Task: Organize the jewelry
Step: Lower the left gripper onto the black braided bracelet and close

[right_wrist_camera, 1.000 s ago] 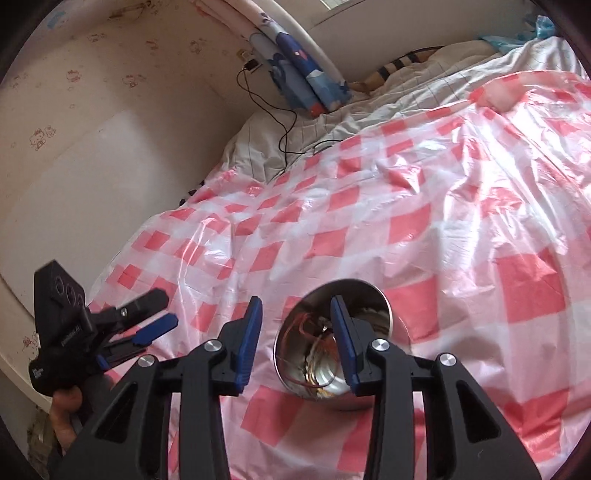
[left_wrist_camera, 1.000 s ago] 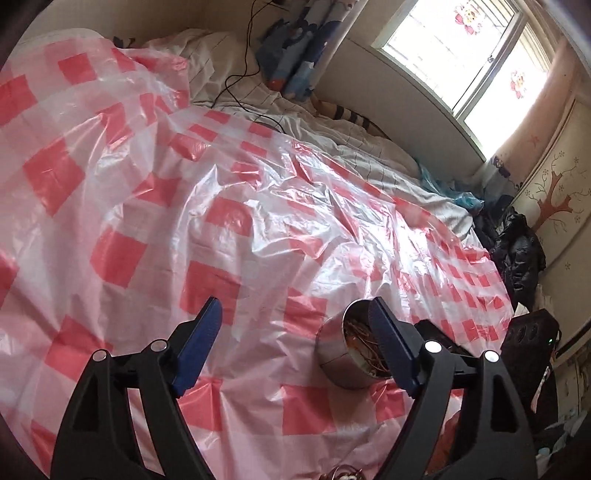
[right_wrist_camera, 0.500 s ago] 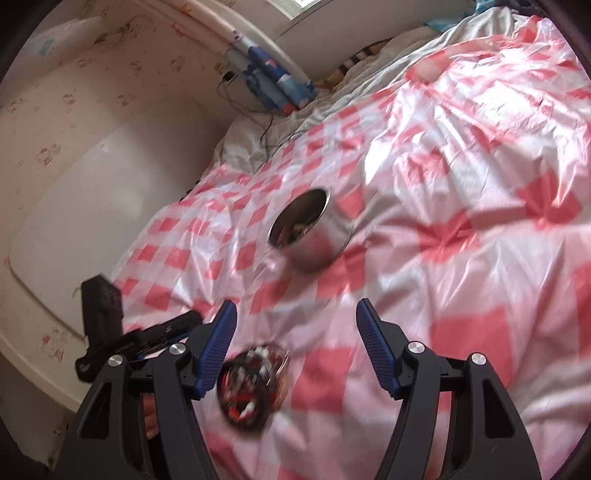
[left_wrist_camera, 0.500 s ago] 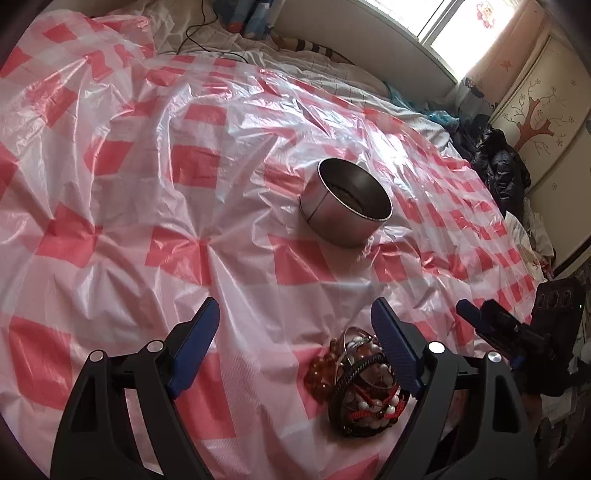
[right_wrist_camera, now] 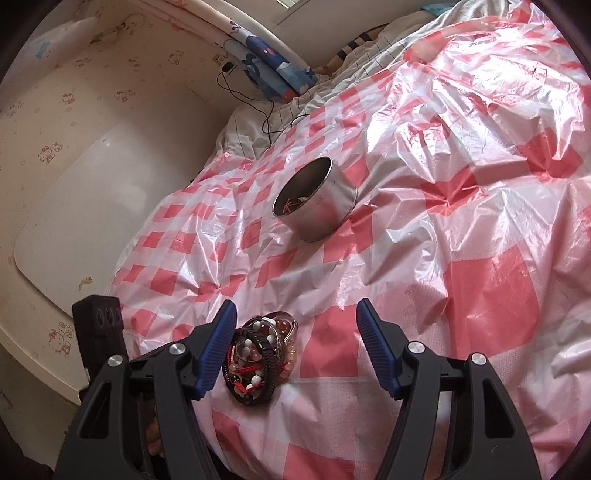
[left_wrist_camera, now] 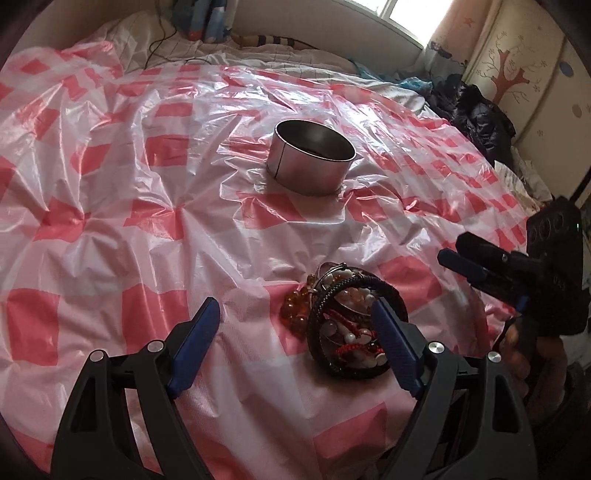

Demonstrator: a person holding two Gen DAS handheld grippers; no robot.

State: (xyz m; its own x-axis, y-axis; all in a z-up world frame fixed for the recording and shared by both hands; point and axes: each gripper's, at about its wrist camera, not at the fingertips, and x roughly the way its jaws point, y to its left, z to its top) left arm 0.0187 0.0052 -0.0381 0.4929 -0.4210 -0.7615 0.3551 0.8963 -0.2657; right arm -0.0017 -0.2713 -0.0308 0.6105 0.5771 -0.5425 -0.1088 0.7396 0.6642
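Lighting and picture quality: daylit bedroom, two fisheye views, sharp at centre.

Daylight enters from the window (left_wrist_camera: 410, 7) at the far wall, blown out to white in the left wrist view. Strong white glare streaks the wrinkled checked plastic sheet (left_wrist_camera: 229, 110), heaviest on its far creases (right_wrist_camera: 491, 96). The metal tin (left_wrist_camera: 310, 162) casts a soft shadow toward the camera; its interior reads dark. Both views curve heavily, with black vignette at the corners. The right gripper (left_wrist_camera: 476, 262) shows slight blur in the left wrist view. Foreground black gripper arms are underexposed, detail lost. The wall (right_wrist_camera: 74, 110) is evenly, mildly lit.
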